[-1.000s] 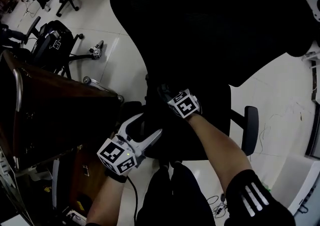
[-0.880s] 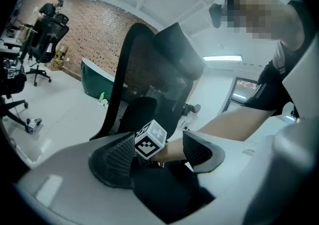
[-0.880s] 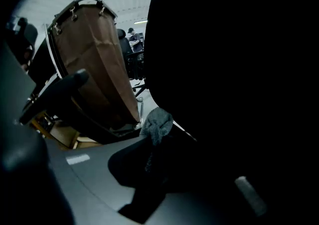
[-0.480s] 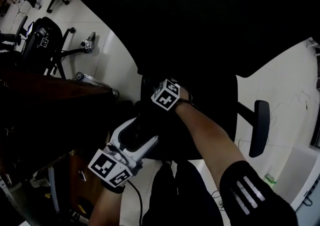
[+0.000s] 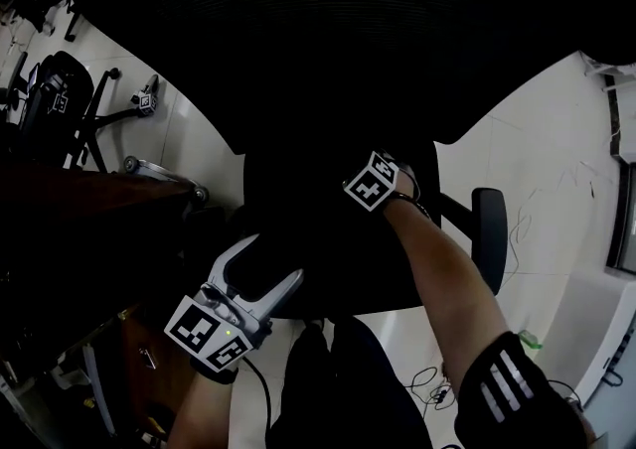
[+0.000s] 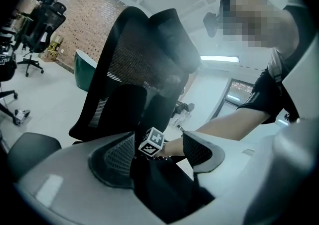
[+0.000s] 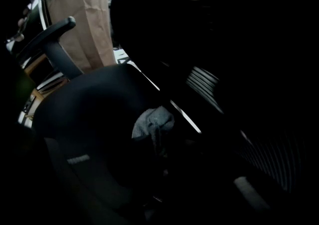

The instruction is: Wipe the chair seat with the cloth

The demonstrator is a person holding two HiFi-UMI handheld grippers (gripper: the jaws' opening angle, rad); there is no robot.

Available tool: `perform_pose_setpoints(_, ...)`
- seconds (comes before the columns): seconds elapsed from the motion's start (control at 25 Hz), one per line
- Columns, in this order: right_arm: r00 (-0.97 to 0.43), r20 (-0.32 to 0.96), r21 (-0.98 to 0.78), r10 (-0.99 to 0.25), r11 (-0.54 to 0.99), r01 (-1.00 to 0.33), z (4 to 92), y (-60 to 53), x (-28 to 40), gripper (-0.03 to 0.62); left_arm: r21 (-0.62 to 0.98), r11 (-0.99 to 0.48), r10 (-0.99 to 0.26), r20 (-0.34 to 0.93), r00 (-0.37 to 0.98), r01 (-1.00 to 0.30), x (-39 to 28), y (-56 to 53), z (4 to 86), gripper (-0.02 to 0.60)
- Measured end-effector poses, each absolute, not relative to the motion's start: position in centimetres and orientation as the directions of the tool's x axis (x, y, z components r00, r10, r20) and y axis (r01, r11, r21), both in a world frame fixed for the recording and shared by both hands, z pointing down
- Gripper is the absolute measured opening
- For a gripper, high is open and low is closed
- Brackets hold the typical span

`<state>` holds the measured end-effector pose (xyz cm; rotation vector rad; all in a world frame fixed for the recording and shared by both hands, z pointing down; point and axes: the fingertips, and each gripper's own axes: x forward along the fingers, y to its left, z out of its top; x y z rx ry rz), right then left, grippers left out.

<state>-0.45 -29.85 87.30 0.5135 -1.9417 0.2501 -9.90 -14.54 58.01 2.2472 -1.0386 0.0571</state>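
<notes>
The white left gripper [image 5: 260, 273], at the near left, has its jaws spread wide astride the near-left edge of the black padded chair seat [image 5: 338, 248]. Farther right, the right gripper [image 7: 158, 142] pinches the crumpled grey cloth [image 7: 149, 121], which lies on the seat's far part, near the black mesh backrest [image 5: 328, 40].

Black short sleeve [image 5: 512, 392] carrying three white stripes, dark trousers [image 5: 338, 387], left gripper [image 5: 268, 263] showing pale grey curved jaws, dark ribbed pads [image 6: 117, 157] lining them, black-and-white marker cube [image 5: 209, 330], second cube [image 5: 372, 182] patterned alike, black cable [image 5: 260, 392] trailing.
</notes>
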Motion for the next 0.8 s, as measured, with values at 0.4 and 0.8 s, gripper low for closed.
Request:
perform_pose_setpoints(0.4,-0.154,0.938,0.167,-0.311,0.794,-0.584,86.0,-30.7,13.2,0.051,0.538,-0.533,-0.605,0.297,0.739,-0.653,-5.9,-14.5,57.2,0.327)
perform_pose_setpoints(0.8,-0.167,0.925,0.151,-0.340,0.737,-0.659,85.3,-28.7,14.4,0.049,0.547,-0.536,-0.581,0.314,0.751,-0.643,-5.6,-12.9,57.5,0.325)
